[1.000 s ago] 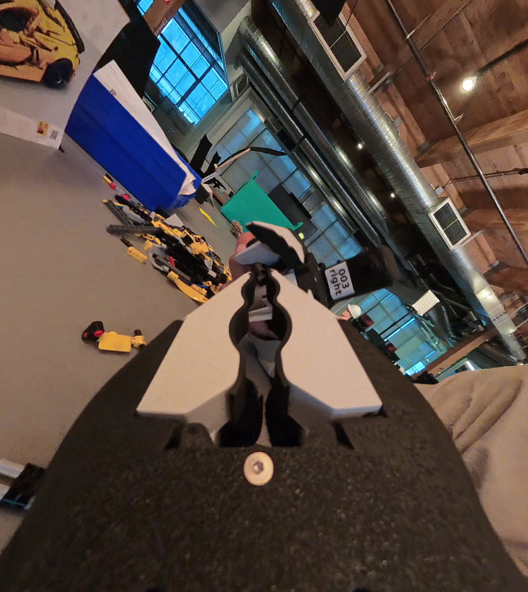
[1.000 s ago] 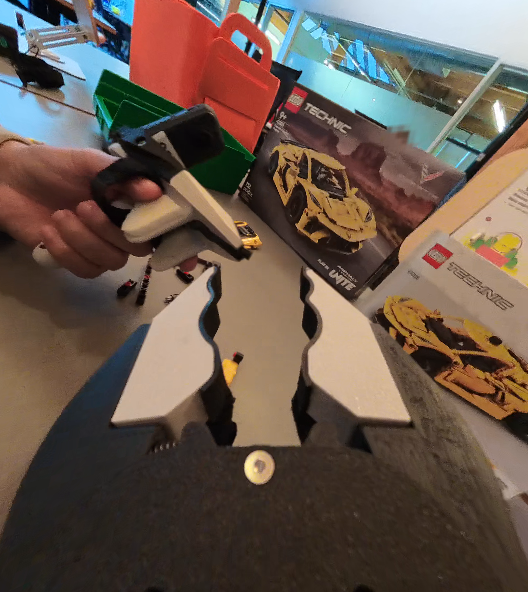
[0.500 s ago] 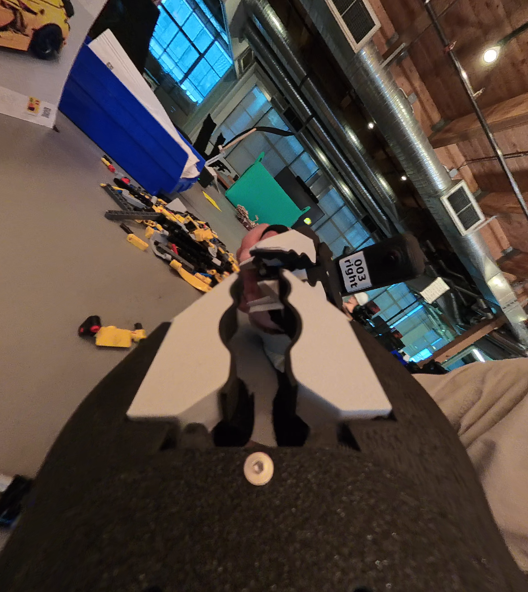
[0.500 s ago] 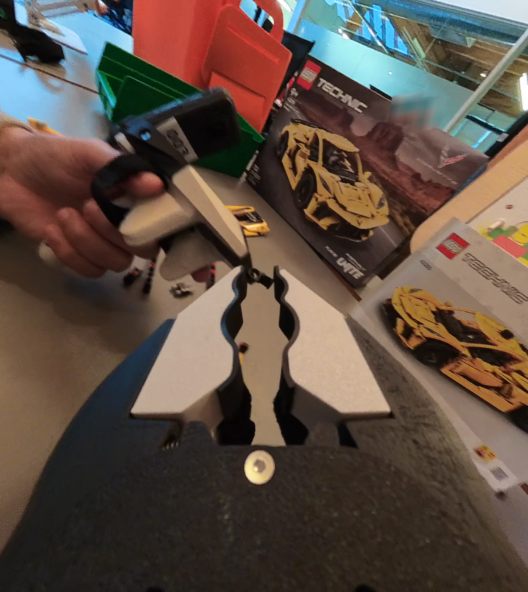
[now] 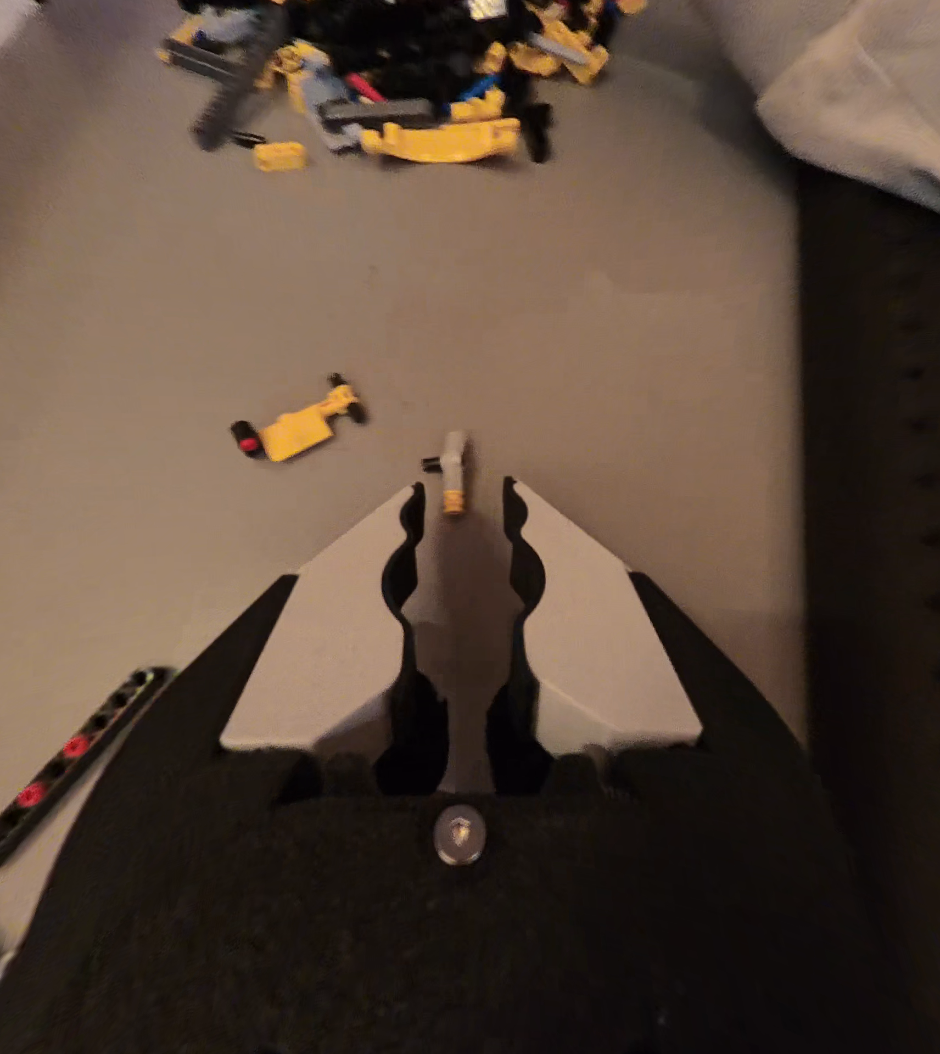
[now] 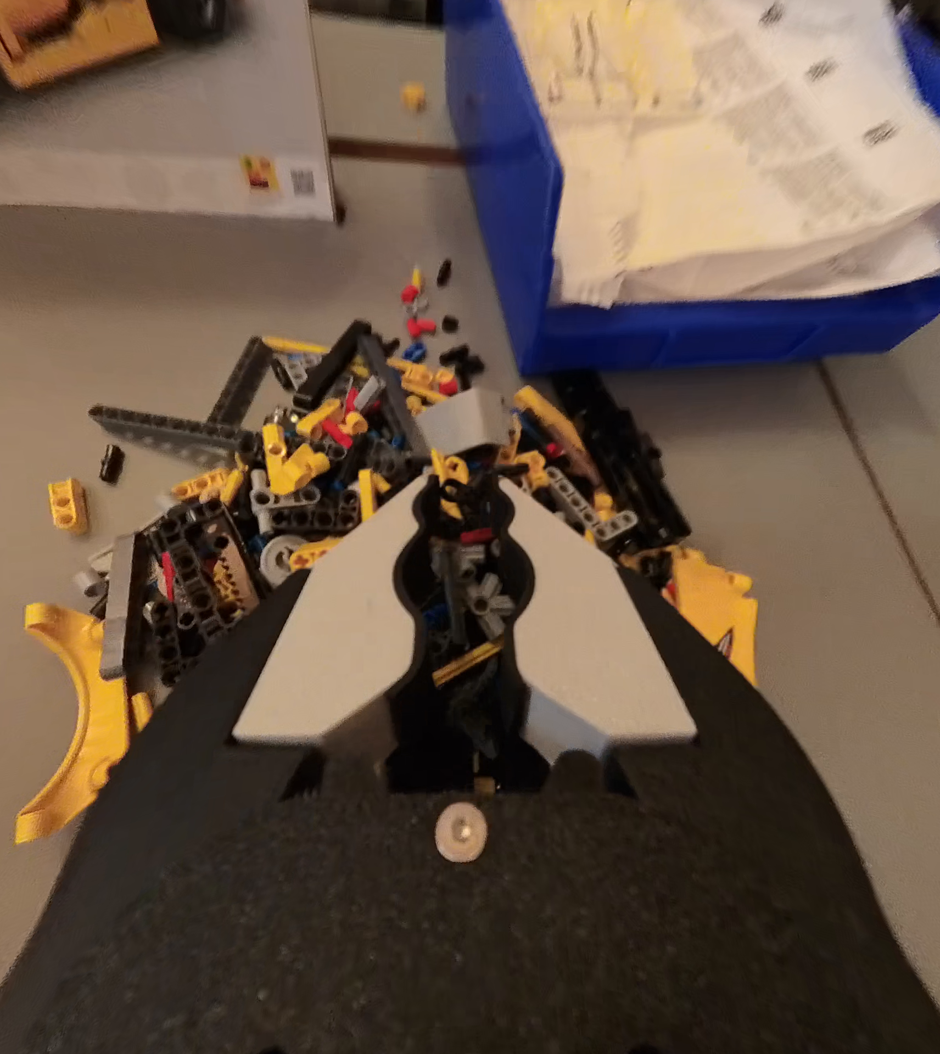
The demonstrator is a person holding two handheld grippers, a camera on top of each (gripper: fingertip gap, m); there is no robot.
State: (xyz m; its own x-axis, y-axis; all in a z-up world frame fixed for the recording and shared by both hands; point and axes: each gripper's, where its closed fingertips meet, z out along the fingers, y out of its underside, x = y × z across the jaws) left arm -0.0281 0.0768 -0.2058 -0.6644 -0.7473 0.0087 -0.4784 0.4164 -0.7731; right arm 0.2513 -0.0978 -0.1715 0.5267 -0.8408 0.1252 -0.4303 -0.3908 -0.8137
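My left gripper [image 5: 459, 485] is open and points down at the grey table [image 5: 599, 342]. A small grey connector [image 5: 453, 470] with a yellow end and a black pin lies on the table just at its fingertips, with a gap to each pad. My right gripper [image 6: 465, 485] hovers over a pile of yellow, black and grey building pieces [image 6: 296, 485]. Its fingers are nearly together, shut on a small black and yellow piece [image 6: 450, 479] at the tips.
In the left wrist view a yellow piece with black and red pins [image 5: 296, 430] lies left of the connector. A black beam [image 5: 57, 764] lies lower left, the pile [image 5: 399, 74] ahead, the table edge [image 5: 798, 399] right. The right wrist view shows a blue bin [image 6: 542, 228] of papers and a yellow arch [image 6: 85, 713]. The left gripper's tips are roughly 35 centimetres from the right gripper's. From the right gripper's tips to the yellow arch [image 6: 85, 713] is close to 15 centimetres.
The two grippers met tip to tip in the air; my right jaws closed on a small piece at the left's tips while the left opened. Both have since swung down to the table.
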